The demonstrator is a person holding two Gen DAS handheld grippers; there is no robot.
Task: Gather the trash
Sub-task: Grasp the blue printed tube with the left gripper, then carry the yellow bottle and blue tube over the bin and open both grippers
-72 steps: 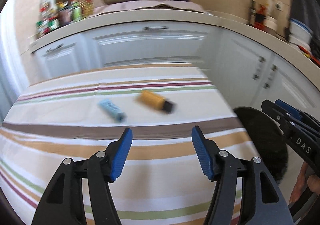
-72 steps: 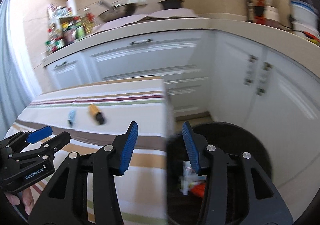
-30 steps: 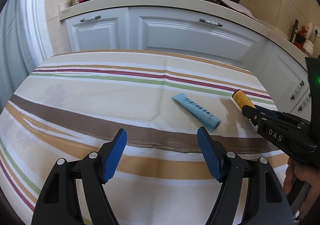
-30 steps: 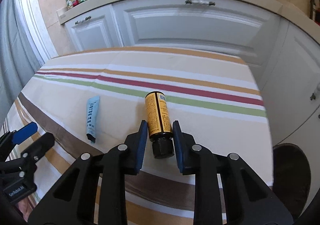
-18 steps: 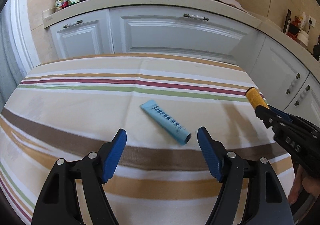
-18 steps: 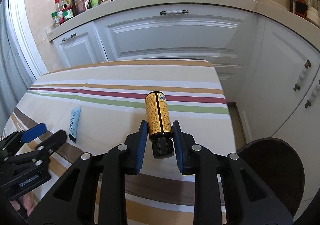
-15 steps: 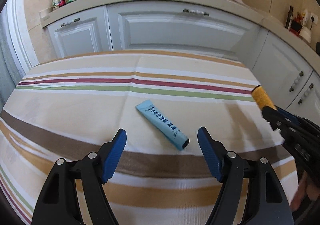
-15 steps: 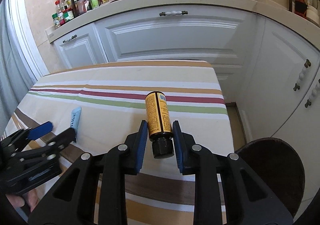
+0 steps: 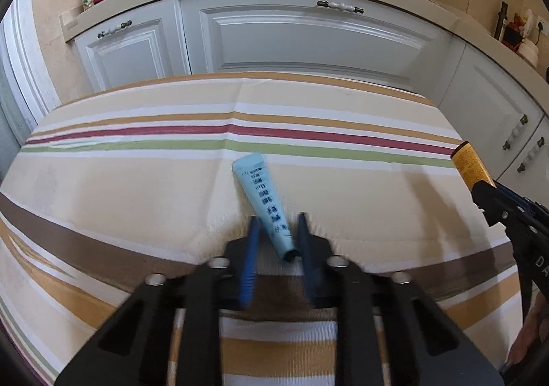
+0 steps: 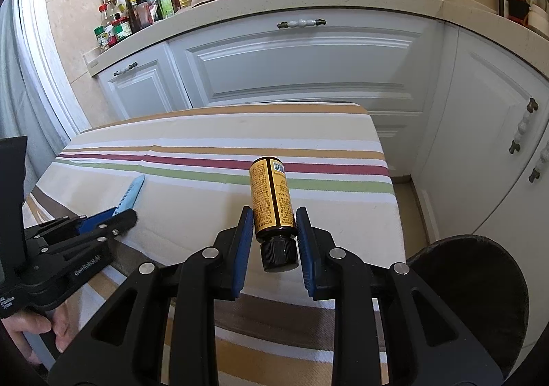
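Left tongs (image 9: 276,231) closing around the blue tube (image 9: 264,204) at lower centre, pads not yet pressing; best squeeze near its cap. Right tongs (image 10: 274,228) pinch the yellow bottle (image 10: 272,200); keep it level.

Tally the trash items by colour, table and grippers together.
Light blue: 1, the tube on the striped table, left gripper closing around it.
Yellow: 1, the bottle in the right gripper.
Total: 2.

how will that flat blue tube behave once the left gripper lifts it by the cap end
The blue tube looks squeezed flat, so probably light and soft. Gripped near its cap as the left gripper closes, its flat tail may droop. It is unlikely to roll.
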